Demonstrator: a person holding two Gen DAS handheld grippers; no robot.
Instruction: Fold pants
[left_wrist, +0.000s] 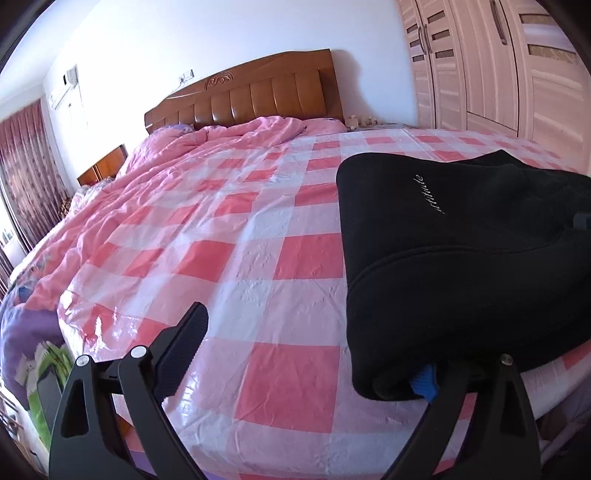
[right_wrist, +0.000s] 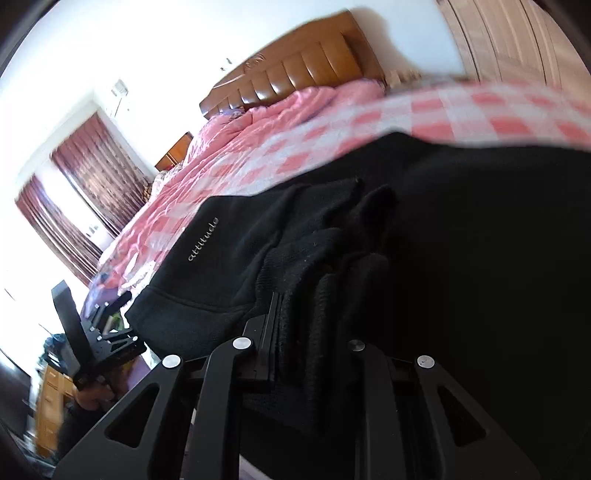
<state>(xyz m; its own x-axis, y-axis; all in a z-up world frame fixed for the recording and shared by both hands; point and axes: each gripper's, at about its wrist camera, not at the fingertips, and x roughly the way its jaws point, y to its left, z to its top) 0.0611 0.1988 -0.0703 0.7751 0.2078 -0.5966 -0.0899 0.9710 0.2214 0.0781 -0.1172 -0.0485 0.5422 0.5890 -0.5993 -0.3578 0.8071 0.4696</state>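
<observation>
Black pants (left_wrist: 461, 258) with small white lettering lie folded on the pink checked bed cover (left_wrist: 240, 240), near its front right edge. My left gripper (left_wrist: 310, 354) is open; its left finger (left_wrist: 184, 343) stands free over the cover, its right finger is under the pants' near edge. In the right wrist view the pants (right_wrist: 332, 240) fill the middle and right. My right gripper (right_wrist: 314, 325) is shut on a bunched fold of the pants. The left gripper also shows there (right_wrist: 107, 325), at the bed's edge.
A brown padded headboard (left_wrist: 258, 96) stands at the far end, with a rumpled pink quilt (left_wrist: 221, 144) before it. A wardrobe (left_wrist: 498, 66) is at right, dark red curtains (left_wrist: 26, 166) at left. Bags and clutter (left_wrist: 40, 376) lie beside the bed at lower left.
</observation>
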